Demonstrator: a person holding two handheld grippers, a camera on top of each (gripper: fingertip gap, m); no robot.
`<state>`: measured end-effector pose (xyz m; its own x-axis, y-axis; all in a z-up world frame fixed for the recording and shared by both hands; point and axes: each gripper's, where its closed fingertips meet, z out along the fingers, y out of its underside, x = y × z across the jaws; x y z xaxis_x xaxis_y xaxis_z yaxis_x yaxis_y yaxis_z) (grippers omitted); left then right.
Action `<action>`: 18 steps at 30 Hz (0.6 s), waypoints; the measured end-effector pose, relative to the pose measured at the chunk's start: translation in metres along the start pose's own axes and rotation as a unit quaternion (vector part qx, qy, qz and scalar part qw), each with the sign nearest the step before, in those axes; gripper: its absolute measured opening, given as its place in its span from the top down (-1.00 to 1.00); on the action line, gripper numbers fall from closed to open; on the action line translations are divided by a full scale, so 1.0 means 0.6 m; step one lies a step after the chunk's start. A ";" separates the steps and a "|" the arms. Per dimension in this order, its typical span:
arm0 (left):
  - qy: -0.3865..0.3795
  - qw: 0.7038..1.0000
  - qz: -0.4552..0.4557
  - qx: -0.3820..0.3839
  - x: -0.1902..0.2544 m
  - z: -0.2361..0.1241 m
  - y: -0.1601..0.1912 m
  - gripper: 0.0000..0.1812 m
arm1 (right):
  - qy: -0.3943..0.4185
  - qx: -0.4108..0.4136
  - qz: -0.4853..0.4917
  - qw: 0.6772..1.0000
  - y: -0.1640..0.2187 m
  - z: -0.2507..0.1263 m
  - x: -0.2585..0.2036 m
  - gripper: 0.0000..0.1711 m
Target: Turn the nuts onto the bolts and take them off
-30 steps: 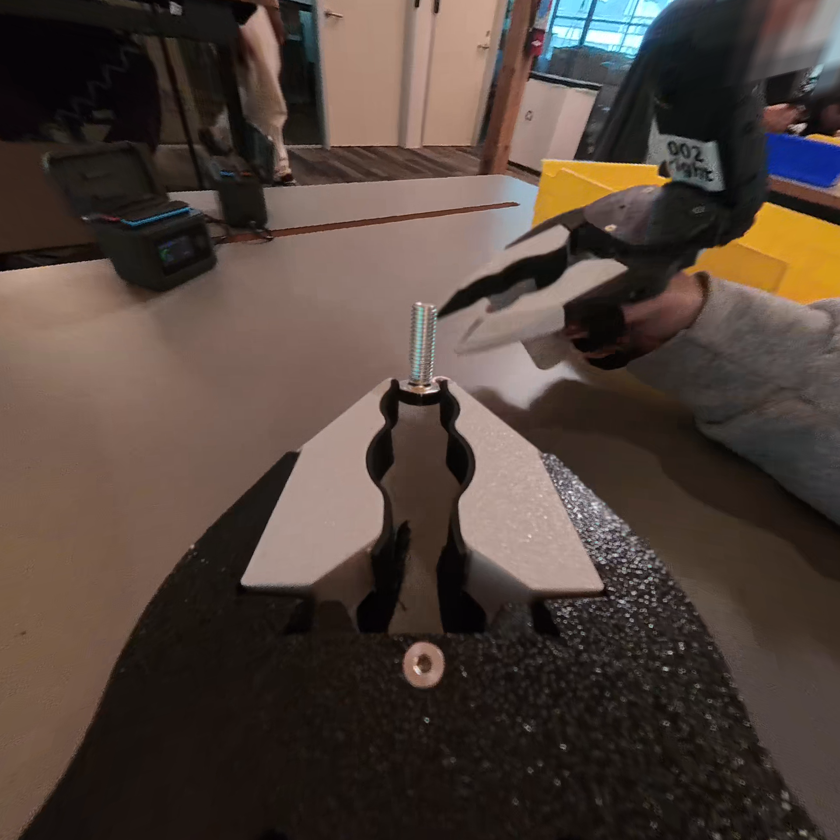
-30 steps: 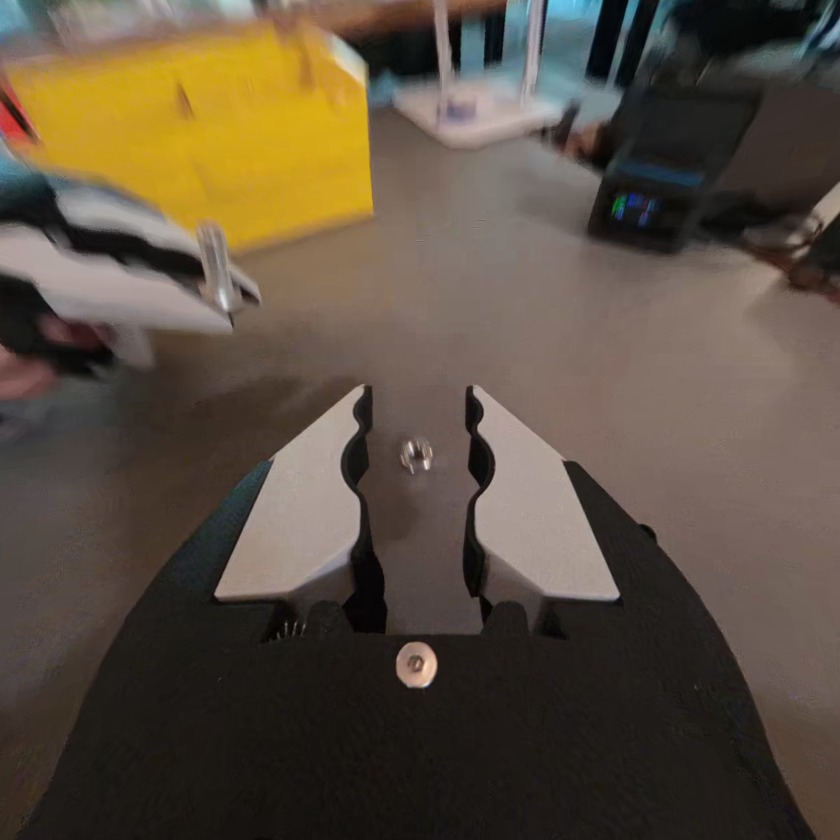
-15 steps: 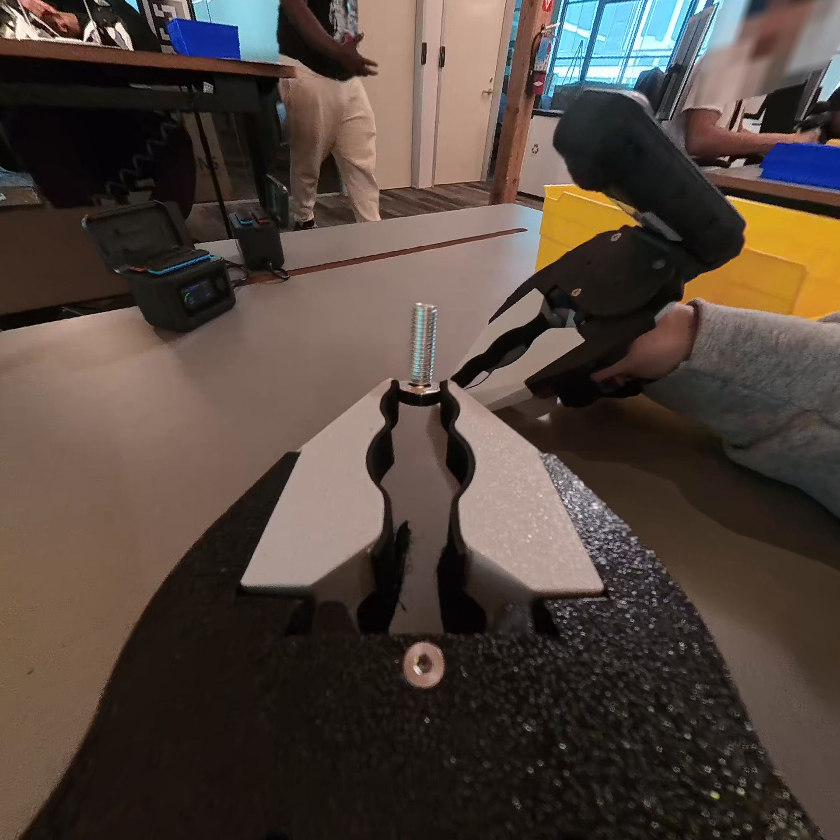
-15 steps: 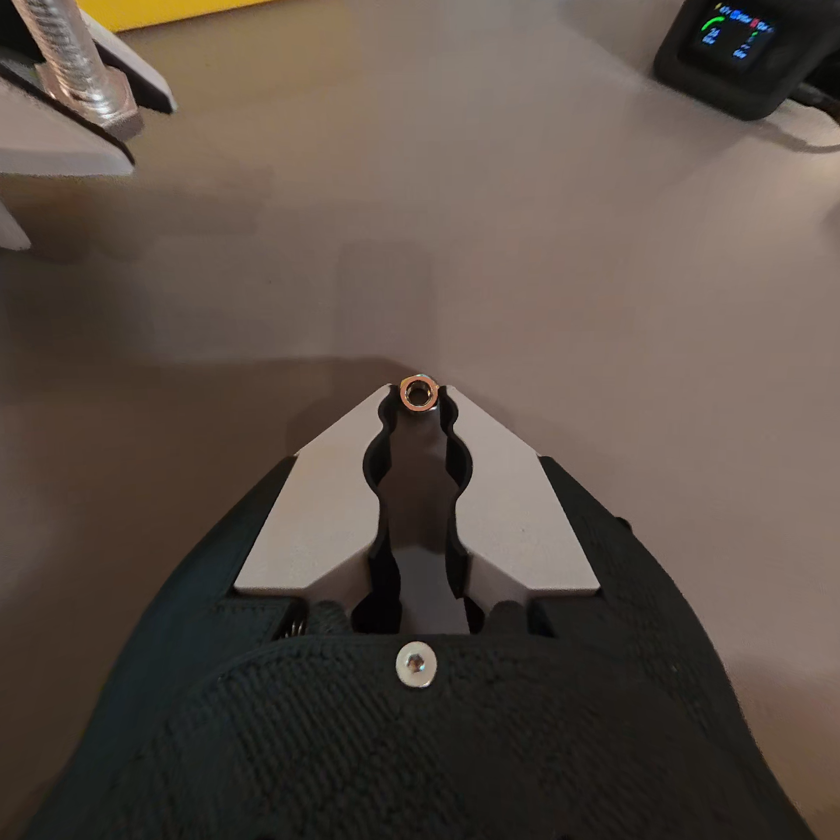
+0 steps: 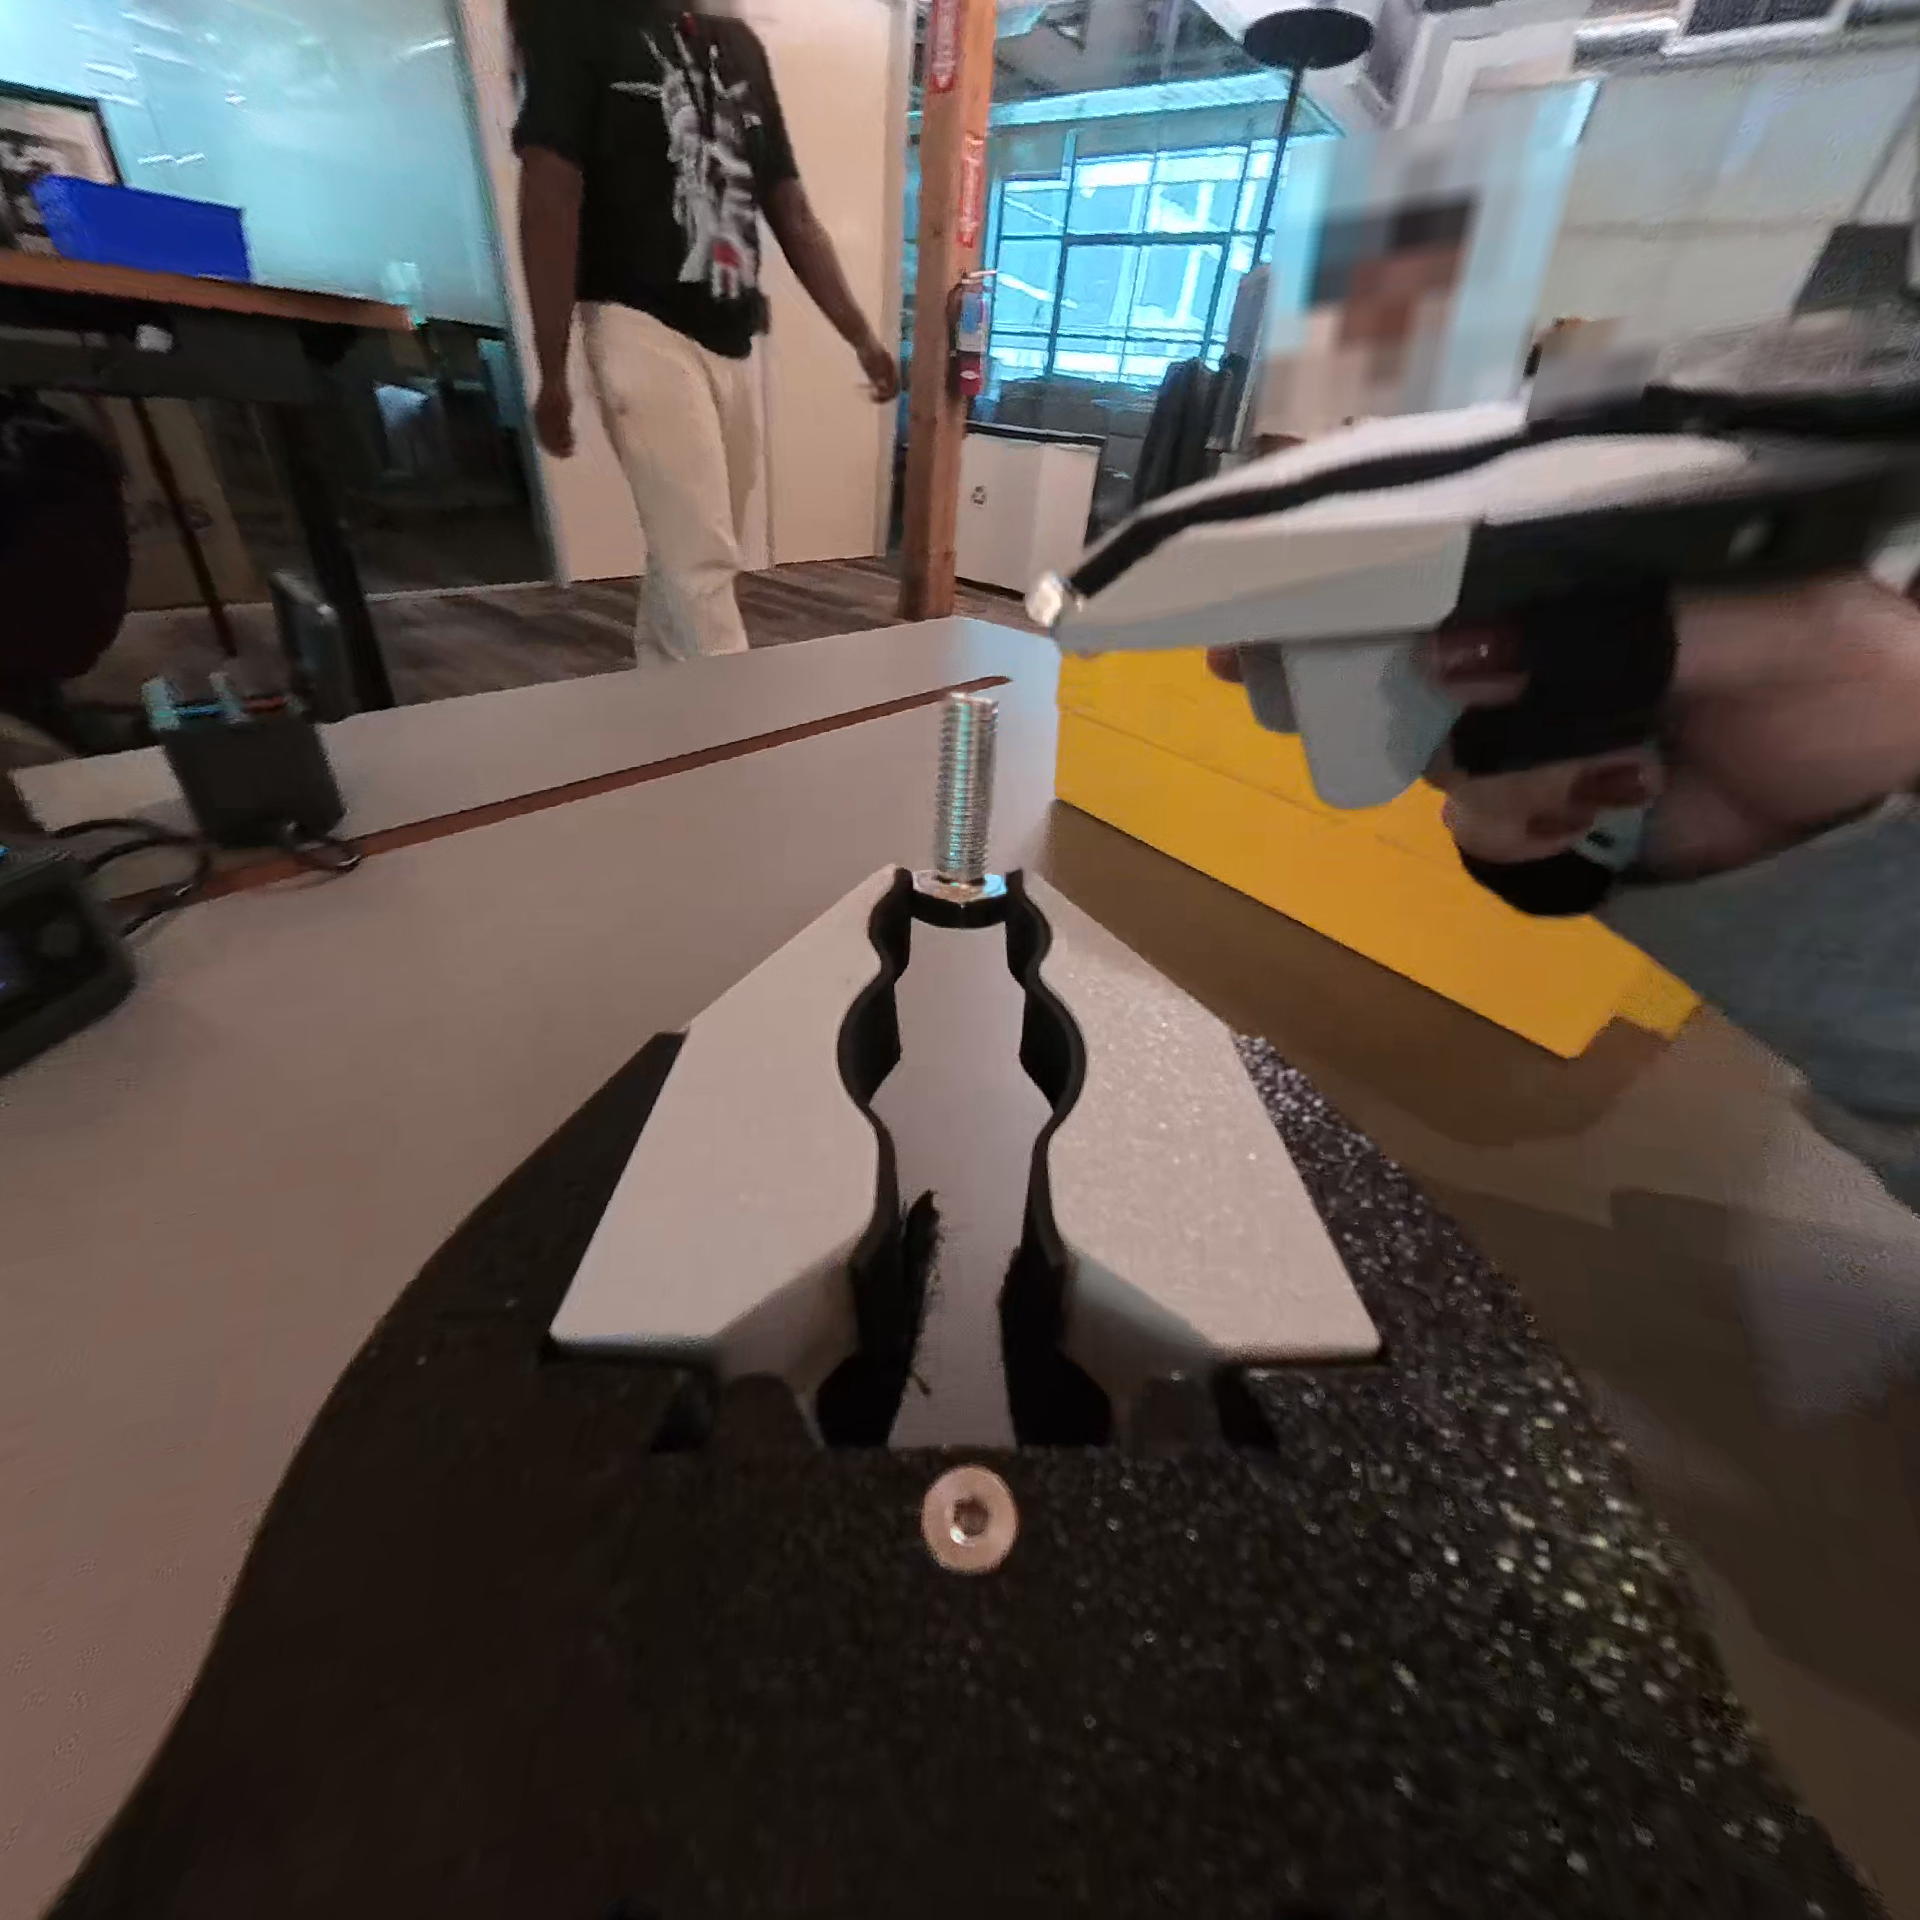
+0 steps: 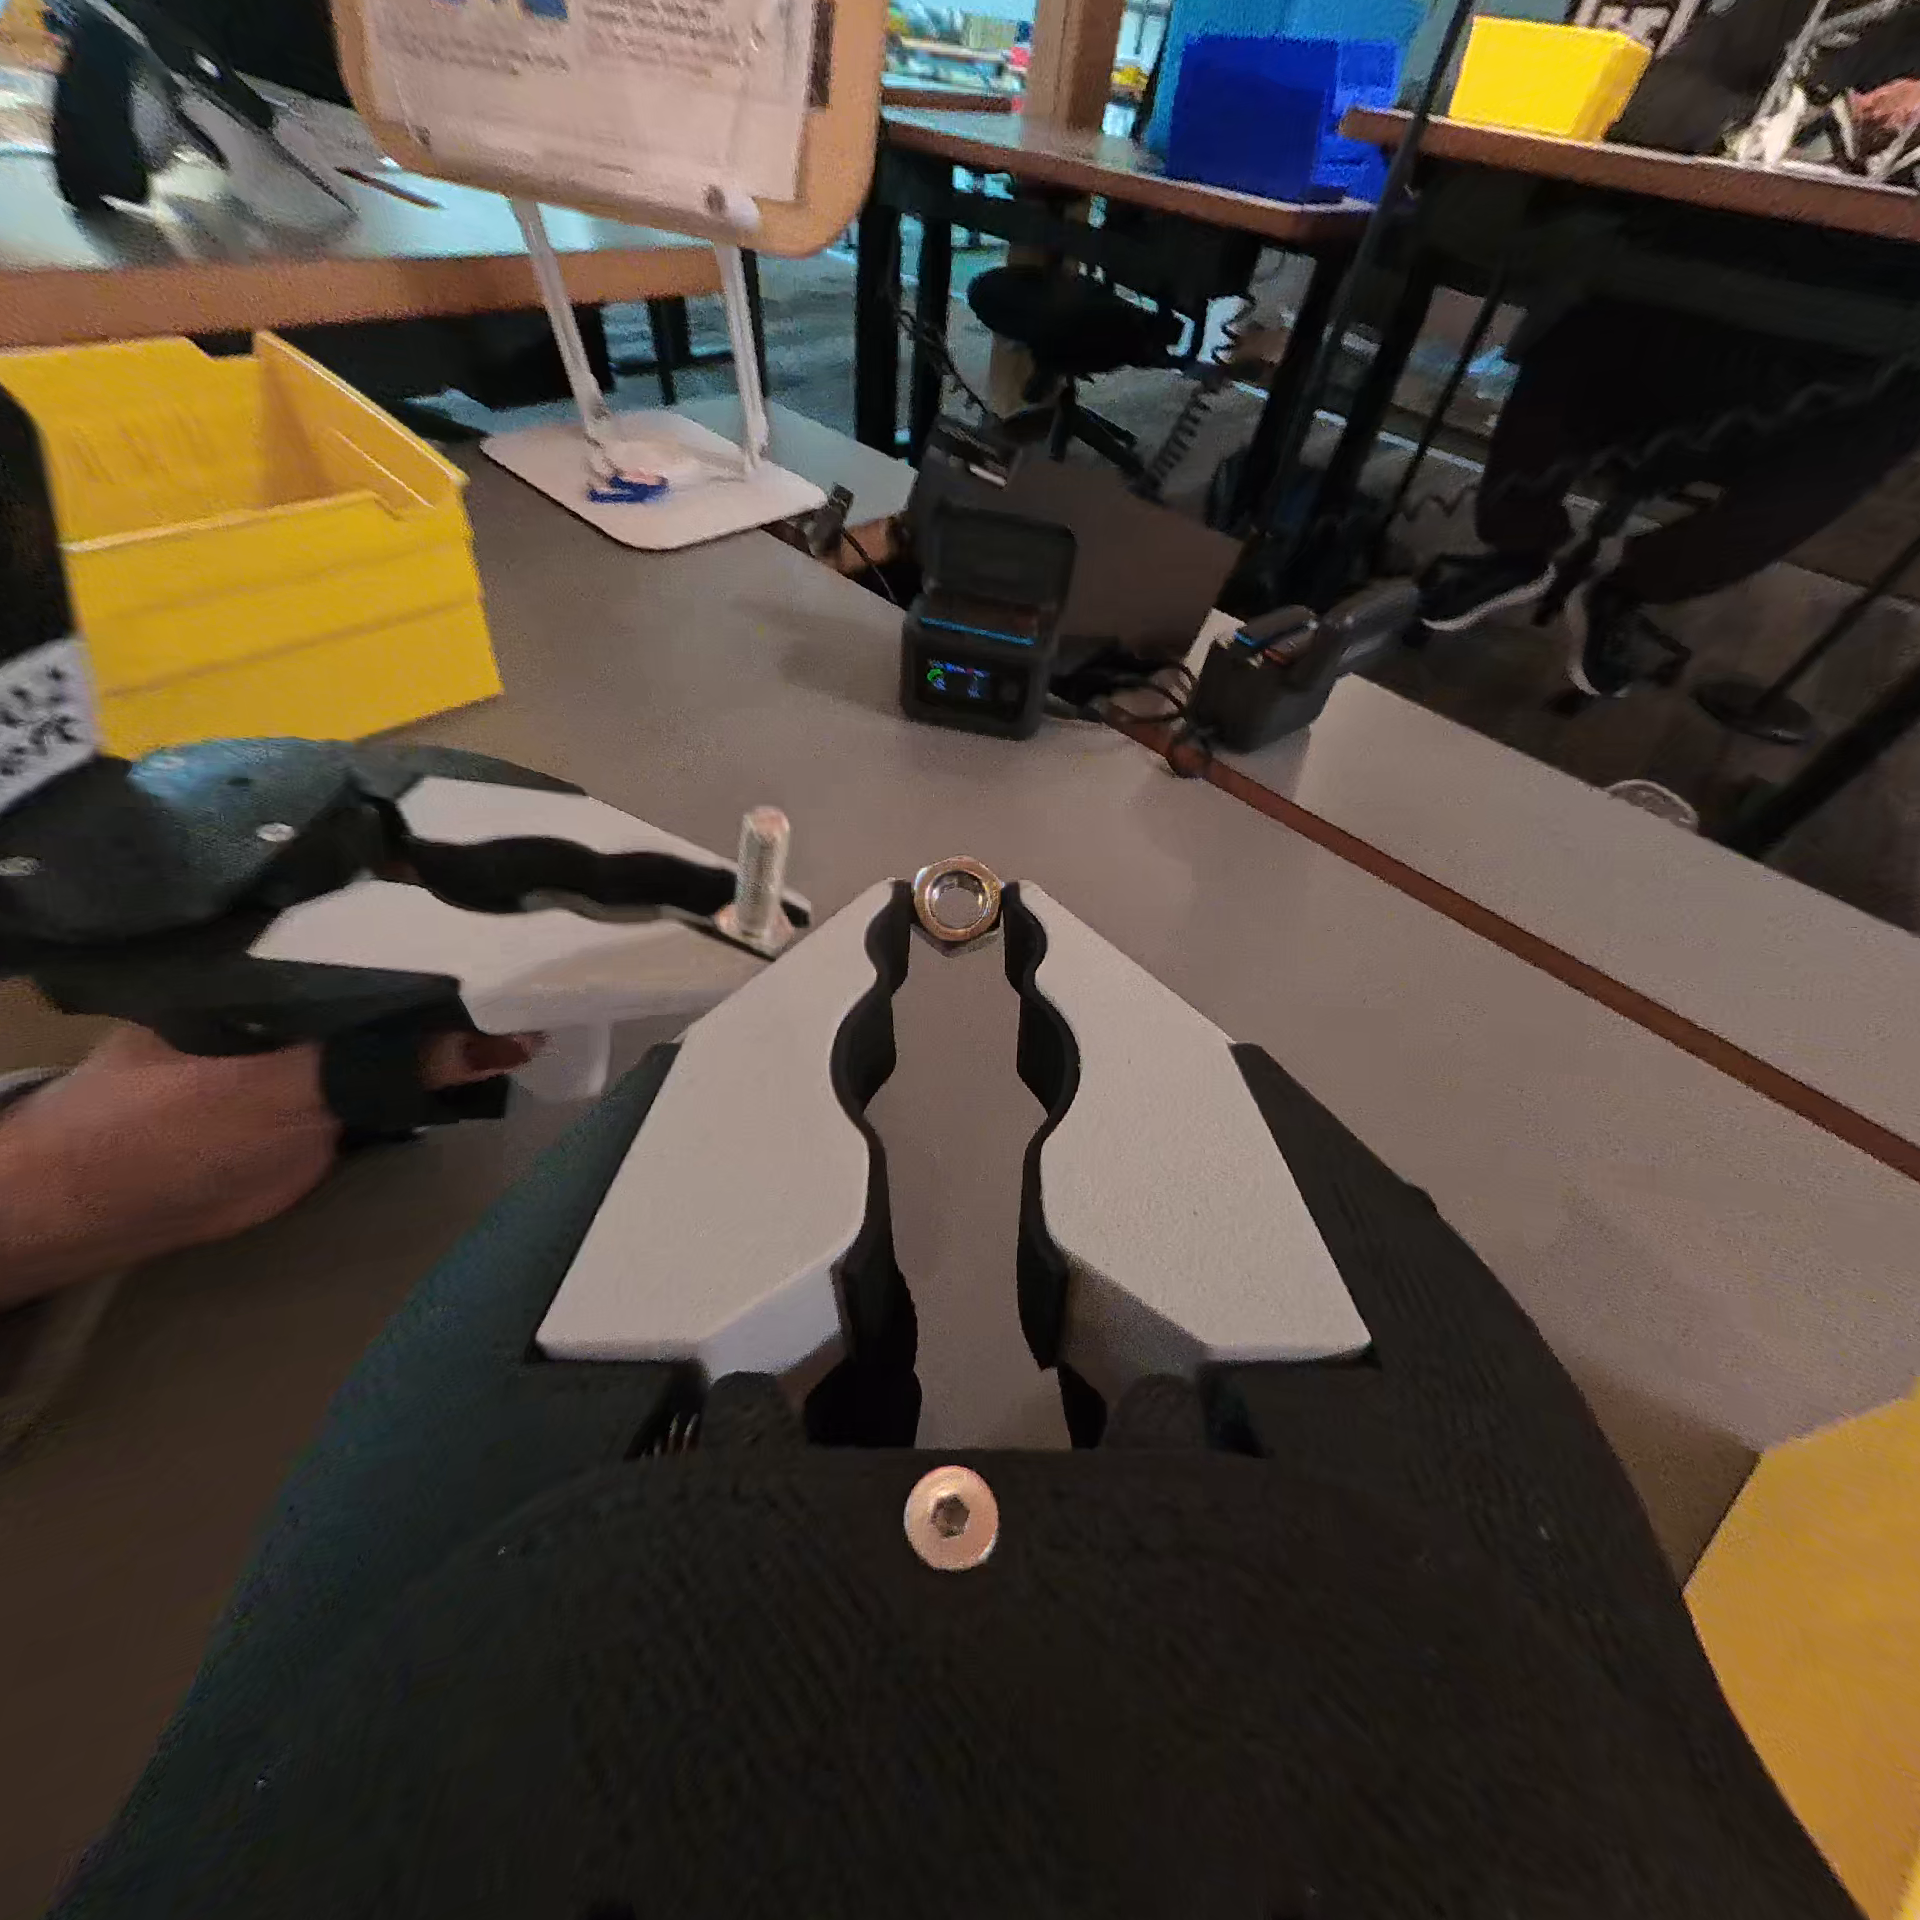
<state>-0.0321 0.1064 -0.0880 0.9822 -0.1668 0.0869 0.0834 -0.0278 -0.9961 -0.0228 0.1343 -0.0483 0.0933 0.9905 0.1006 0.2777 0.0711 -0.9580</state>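
Left gripper (image 5: 958,902) is pinching the upright bolt (image 5: 964,781); right gripper (image 6: 958,902), clamping the nut (image 6: 957,900), is hovering at its 1 o'clock.

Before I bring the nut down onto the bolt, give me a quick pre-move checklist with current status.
1. Left gripper shut on the bolt head: ok.
2. Bolt upright, threads free: ok.
3. Right gripper shut on the nut at the jaws' tips: ok.
4. Nut bore open, facing up: ok.
5. Nut directly over the bolt tip: not ok, it sits to the bolt's right.
6. Nut level with the thread axis: cannot tell.
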 end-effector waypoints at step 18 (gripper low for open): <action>0.038 0.996 0.082 0.014 0.044 -0.005 -0.002 0.83 | -0.137 -0.125 -0.051 0.981 -0.004 -0.021 -0.084 0.81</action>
<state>-0.0065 0.0989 -0.0845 0.9675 -0.2408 -0.0770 -0.0709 0.0340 -0.9969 -0.0163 0.0829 -0.0480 -0.1981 0.9765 0.0846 0.5013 0.1751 -0.8474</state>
